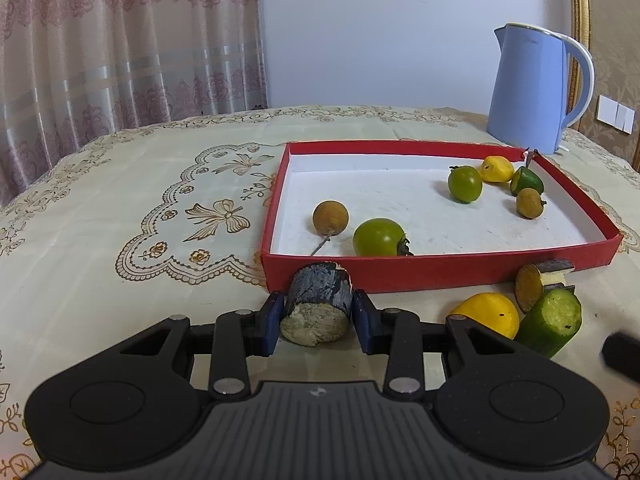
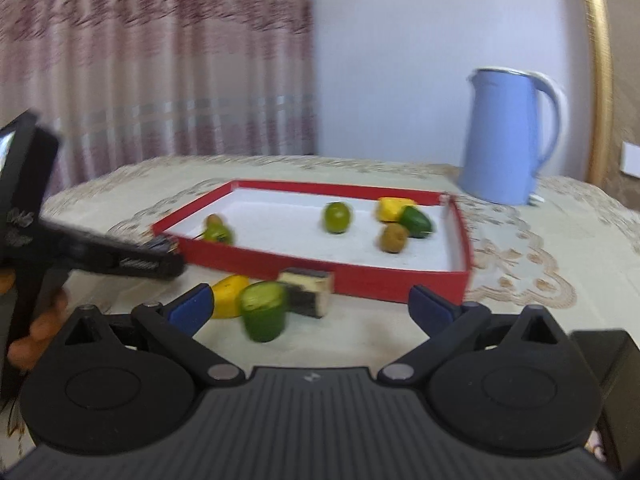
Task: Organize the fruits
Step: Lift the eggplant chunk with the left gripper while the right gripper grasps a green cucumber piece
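My left gripper [image 1: 318, 308] is shut on a dark-skinned stub with a pale cut end [image 1: 318, 300], held just before the front wall of the red tray [image 1: 400, 272]. Inside the tray lie a brown round fruit [image 1: 330, 218], a green tomato-like fruit [image 1: 380, 237] and, in the far right corner, several green, yellow and brown fruits. My right gripper [image 2: 312, 304] stands open; a green cucumber chunk [image 2: 264, 312] sits on the cloth between its fingers, near the left pad, which does not press on it. A yellow fruit [image 2: 230, 290] and a dark-skinned block [image 2: 308, 290] lie just beyond.
A blue kettle [image 1: 532, 88] stands behind the tray's far right corner. The table carries an embroidered cream cloth [image 1: 160, 220]. In the blurred right wrist view the left gripper's body [image 2: 120, 260] and a hand [image 2: 40, 328] reach in from the left. Curtains hang behind.
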`<state>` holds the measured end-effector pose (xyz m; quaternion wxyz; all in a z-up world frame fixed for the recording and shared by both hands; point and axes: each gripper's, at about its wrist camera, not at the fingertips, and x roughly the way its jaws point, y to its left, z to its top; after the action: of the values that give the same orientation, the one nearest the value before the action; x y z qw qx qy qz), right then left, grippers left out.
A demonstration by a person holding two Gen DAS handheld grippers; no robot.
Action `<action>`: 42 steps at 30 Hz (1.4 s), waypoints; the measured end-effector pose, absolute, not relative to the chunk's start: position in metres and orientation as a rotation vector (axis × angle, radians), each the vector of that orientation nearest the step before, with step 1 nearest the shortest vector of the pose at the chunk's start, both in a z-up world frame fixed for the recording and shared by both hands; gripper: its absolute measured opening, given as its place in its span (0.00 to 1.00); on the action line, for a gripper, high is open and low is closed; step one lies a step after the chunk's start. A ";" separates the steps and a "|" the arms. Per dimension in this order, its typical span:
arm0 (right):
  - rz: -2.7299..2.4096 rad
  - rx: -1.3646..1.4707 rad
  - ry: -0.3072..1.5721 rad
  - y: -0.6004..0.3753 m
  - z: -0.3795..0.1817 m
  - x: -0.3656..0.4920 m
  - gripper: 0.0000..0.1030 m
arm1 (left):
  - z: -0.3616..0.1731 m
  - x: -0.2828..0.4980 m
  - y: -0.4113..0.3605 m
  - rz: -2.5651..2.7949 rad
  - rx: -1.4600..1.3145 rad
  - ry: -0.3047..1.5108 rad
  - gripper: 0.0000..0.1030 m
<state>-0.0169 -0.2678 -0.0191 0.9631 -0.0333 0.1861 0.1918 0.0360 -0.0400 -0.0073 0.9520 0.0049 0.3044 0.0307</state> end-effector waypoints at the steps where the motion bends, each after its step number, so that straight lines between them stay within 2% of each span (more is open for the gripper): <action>1: 0.404 -0.081 0.390 -0.263 -0.019 -0.016 0.84 | -0.007 0.036 -0.040 0.063 0.011 0.618 0.35; 3: 0.427 -0.101 0.422 -0.256 -0.020 -0.014 0.75 | -0.008 0.037 -0.040 0.063 0.013 0.619 0.35; 5: 0.433 -0.117 0.448 -0.250 -0.023 -0.011 0.60 | -0.008 0.036 -0.040 0.066 0.013 0.617 0.35; 11: 0.444 -0.130 0.478 -0.242 -0.027 -0.003 0.58 | -0.007 0.035 -0.040 0.063 0.013 0.613 0.35; 15: 0.470 -0.142 0.502 -0.235 -0.029 0.002 0.47 | -0.007 0.035 -0.040 0.064 0.016 0.612 0.35; 16: 0.474 -0.142 0.515 -0.233 -0.030 0.004 0.41 | -0.007 0.035 -0.040 0.064 0.016 0.612 0.35; 25: 0.467 -0.119 0.560 -0.233 -0.033 0.015 0.40 | -0.009 0.038 -0.045 0.061 0.050 0.634 0.34; 27: 0.460 -0.113 0.563 -0.234 -0.033 0.016 0.31 | -0.009 0.038 -0.046 0.061 0.057 0.637 0.34; 29: 0.458 -0.102 0.565 -0.236 -0.033 0.018 0.29 | -0.009 0.039 -0.046 0.061 0.057 0.637 0.34; 31: 0.461 -0.094 0.564 -0.239 -0.033 0.016 0.29 | -0.010 0.040 -0.046 0.069 0.068 0.636 0.38; 33: 0.457 -0.093 0.561 -0.241 -0.032 0.013 0.29 | -0.010 0.041 -0.048 0.095 0.080 0.635 0.48; 37: 0.453 -0.078 0.551 -0.250 -0.031 0.007 0.29 | -0.010 0.042 -0.043 0.102 0.063 0.640 0.52; 39: 0.454 -0.061 0.545 -0.255 -0.029 0.005 0.29 | -0.010 0.043 -0.042 0.114 0.057 0.644 0.59; 42: 0.451 -0.042 0.538 -0.261 -0.028 0.004 0.29 | -0.010 0.044 -0.041 0.122 0.051 0.649 0.61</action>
<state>0.0043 -0.2615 -0.0283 0.9387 -0.0204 0.2636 0.2210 0.0443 -0.0406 -0.0103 0.9457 0.0252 0.3185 0.0600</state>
